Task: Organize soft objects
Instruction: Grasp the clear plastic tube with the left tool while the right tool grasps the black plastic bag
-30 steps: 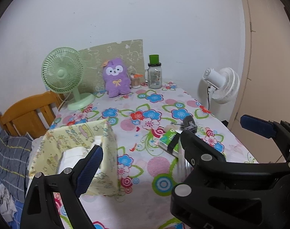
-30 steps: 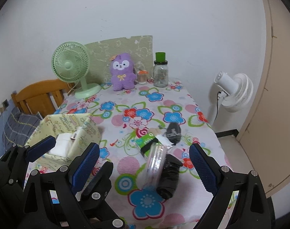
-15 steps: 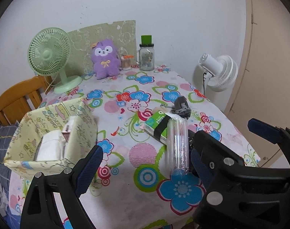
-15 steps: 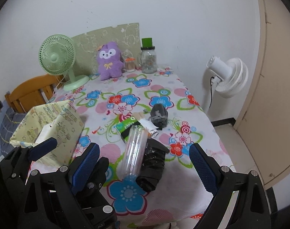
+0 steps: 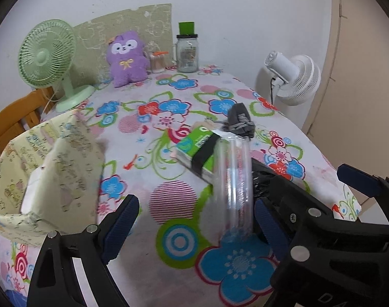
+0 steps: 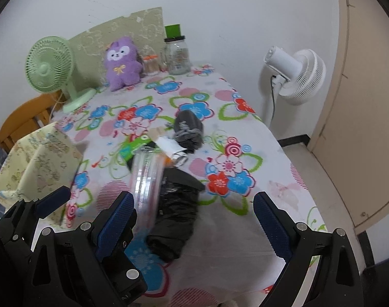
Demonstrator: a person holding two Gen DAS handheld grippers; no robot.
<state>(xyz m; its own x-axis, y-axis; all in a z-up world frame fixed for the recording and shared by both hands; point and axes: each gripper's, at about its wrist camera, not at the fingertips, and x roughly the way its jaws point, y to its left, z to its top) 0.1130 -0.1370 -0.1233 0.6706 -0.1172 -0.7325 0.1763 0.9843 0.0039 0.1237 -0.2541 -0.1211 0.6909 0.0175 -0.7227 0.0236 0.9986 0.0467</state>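
On the flowered tablecloth (image 5: 169,263) lie a clear plastic bottle (image 5: 234,181), a green tissue pack (image 5: 198,148), a rolled grey sock (image 5: 240,120) and a crumpled black bag (image 6: 176,212). A yellow fabric box (image 5: 53,168) stands at the left edge, something white inside. A purple plush toy (image 5: 126,58) sits at the back. My left gripper (image 5: 194,227) is open and empty above the near table, in front of the bottle. My right gripper (image 6: 194,222) is open and empty above the black bag.
A green desk fan (image 5: 47,56) stands back left, a glass jar with green lid (image 5: 186,51) and a small jar (image 5: 157,61) at the back. A white floor fan (image 6: 294,74) stands right of the table. A wooden chair (image 5: 10,125) is at the left.
Both grippers have moved to the right and closer along the near table edge. The bottle and black bag now lie nearer between the fingers. Both grippers stay open.
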